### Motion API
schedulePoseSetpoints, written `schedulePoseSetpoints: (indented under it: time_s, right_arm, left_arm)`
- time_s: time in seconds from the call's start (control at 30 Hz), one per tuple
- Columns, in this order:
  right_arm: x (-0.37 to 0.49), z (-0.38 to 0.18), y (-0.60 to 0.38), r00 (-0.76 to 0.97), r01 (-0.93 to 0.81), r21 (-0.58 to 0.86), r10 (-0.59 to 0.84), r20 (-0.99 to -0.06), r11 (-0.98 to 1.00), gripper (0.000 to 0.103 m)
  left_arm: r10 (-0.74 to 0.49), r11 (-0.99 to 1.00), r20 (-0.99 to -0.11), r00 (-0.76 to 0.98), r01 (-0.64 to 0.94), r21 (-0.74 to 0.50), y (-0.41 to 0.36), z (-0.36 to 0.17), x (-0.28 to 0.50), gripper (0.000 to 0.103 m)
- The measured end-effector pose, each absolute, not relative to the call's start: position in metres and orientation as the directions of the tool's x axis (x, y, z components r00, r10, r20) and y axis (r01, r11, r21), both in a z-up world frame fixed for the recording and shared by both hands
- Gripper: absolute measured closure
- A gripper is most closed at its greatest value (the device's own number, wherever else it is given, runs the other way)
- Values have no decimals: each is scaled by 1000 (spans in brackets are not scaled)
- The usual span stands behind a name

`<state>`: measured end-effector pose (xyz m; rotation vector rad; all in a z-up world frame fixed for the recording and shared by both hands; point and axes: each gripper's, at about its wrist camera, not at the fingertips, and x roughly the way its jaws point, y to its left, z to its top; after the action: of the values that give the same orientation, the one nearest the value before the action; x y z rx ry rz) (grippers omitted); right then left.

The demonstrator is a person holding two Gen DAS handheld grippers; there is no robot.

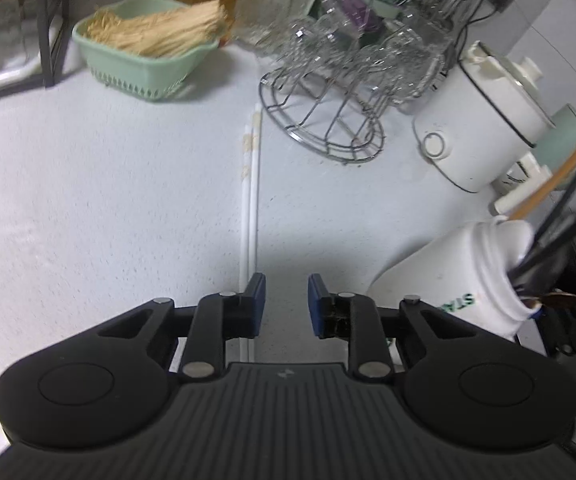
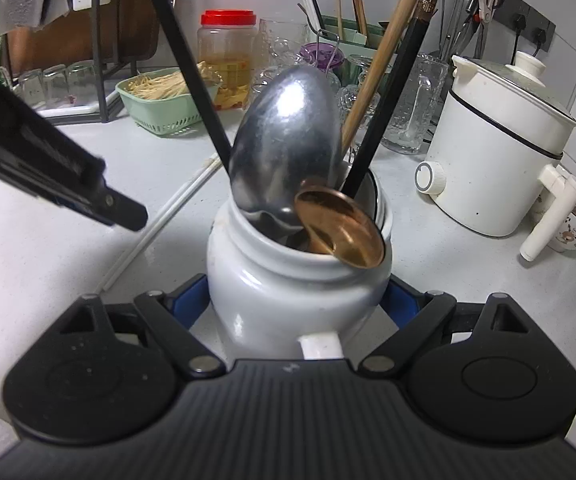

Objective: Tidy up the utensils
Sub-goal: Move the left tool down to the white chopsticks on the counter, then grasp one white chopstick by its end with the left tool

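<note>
step: picking up next utensil | right claw [image 2: 299, 300] clamped on white jar [image 2: 288, 280] holding ladles, chopsticks | left claw [image 1: 286, 304] apart, empty, over white chopsticks [image 1: 252, 184] on counter [image 1: 108, 200] | next: straddle pair, pinch, lift into jar

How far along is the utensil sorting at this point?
Done: a silver spoon, a copper spoon and several chopsticks stand in the white jar. In hand: the right gripper clamps that jar; the left gripper is empty, jaws apart. Left: white chopsticks lie on the counter.
</note>
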<state>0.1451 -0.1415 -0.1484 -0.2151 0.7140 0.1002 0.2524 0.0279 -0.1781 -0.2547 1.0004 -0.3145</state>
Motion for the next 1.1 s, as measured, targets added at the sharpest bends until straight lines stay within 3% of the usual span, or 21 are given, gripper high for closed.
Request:
schedulePoseSetpoints:
  time_s: [0.17,0.67,1.1]
  right_arm:
    - [143,-149,-143,763,-179,-169,28,-646,969,10]
    - [147,-148,-154,757,-268,-163,104,-645,949,10]
    - [150,-150,-154,756,-260,-150,105,-646,954,10]
  left_arm:
    - [-355,933,-778,518,141,-332,25,-193,256,86]
    - [-244,968,-777,580,93,-234,21,-196,274,87]
    - [-221,974,-794,566,92,-205,22,-202,290,87]
